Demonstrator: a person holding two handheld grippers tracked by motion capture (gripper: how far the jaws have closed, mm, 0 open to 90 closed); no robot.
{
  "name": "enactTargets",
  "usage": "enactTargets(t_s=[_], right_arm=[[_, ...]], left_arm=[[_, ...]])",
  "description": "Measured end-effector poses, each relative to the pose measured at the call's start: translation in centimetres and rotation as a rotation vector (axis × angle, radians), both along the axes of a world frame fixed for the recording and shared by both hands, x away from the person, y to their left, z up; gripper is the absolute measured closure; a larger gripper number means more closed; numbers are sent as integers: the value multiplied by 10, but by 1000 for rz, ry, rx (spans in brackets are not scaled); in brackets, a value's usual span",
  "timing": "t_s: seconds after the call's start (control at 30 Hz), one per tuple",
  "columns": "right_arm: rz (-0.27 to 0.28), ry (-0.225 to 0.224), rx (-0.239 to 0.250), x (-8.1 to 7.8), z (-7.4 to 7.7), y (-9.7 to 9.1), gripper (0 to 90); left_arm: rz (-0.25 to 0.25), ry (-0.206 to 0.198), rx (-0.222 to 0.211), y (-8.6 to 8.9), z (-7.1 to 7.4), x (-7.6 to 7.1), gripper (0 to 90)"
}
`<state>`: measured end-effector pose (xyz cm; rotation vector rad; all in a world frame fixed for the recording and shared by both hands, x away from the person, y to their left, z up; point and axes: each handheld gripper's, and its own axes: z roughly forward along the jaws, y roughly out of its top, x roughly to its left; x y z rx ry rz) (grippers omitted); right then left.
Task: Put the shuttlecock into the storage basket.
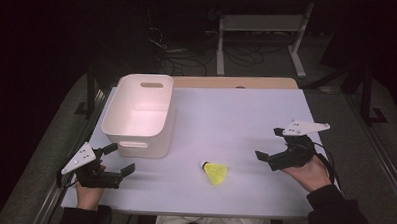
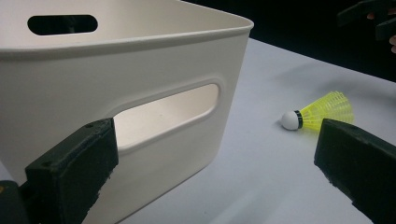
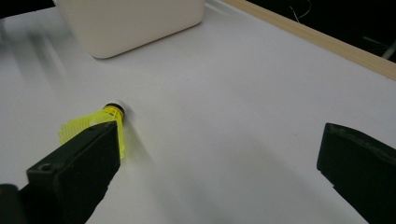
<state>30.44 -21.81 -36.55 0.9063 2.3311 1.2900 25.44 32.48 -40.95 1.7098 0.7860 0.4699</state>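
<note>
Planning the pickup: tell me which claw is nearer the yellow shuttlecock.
Right. The right claw hovers open just right of the shuttlecock; the left claw sits farther off to its left, near the white bin.

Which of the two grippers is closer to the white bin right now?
The left gripper: it sits just off the white bin's near-left corner, jaws open. The right gripper is across the table, beyond the yellow shuttlecock.

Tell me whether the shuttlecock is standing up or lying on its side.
Lying on its side. The yellow shuttlecock rests on the table with its white cork tip pointing sideways toward the white bin, skirt flat against the surface.
</note>
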Motion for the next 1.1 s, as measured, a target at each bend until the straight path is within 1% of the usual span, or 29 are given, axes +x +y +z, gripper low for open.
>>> enactTargets(t_s=[0.7,1.1], right_arm=[[61,18,-35,7,2,27,0],[100,35,-57,8,0,43,0]], left_arm=[[-2,0,3,0,0,0,0],[-10,5,9,-1,-1,1,0]])
